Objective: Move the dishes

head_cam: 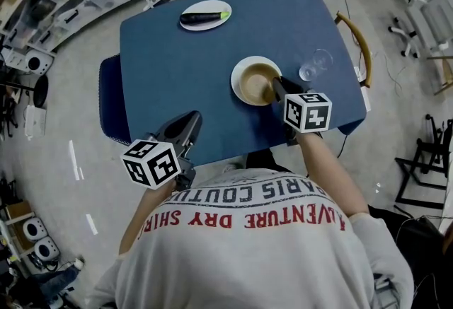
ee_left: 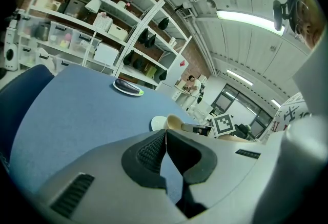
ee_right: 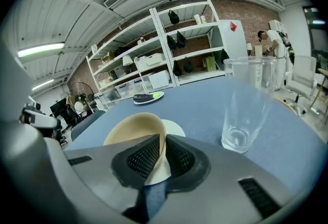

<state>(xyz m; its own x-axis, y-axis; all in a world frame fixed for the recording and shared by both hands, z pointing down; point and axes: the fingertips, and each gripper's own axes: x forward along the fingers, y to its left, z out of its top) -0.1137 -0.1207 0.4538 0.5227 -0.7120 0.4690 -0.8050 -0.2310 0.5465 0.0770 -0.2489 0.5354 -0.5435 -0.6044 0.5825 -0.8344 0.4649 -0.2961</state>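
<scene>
Right now we have the right hand-held gripper [ee_right: 163, 142] closed on the near rim of the tan bowl [head_cam: 255, 81], one pad inside the wall and one outside, pressing it from both faces; the bowl lies over a small white plate [head_cam: 236, 73] on the blue table [head_cam: 170, 60], and we cannot tell whether its near side is raised off that plate. Just right of the bowl, and apart from it, an empty clear glass [head_cam: 316, 63] stands upright. Well beyond the bowl and to its left, toward the table's far edge, a second white plate [head_cam: 205, 6] carries a dark eggplant [head_cam: 201, 18] with a green end. Our left hand-held gripper [head_cam: 191, 122] hangs well left of the bowl and nearer to us, over the table's near edge; its jaws meet tip to tip with nothing between them, and it touches no dish. Left of the bowl, past the table's edge, a blue chair [head_cam: 110, 106] is tucked in; right of the bowl, past the glass, we see the curved wooden back of another chair [head_cam: 359, 42]; far behind the bowl, white shelving [ee_right: 169, 59] holds boxes and bags.
</scene>
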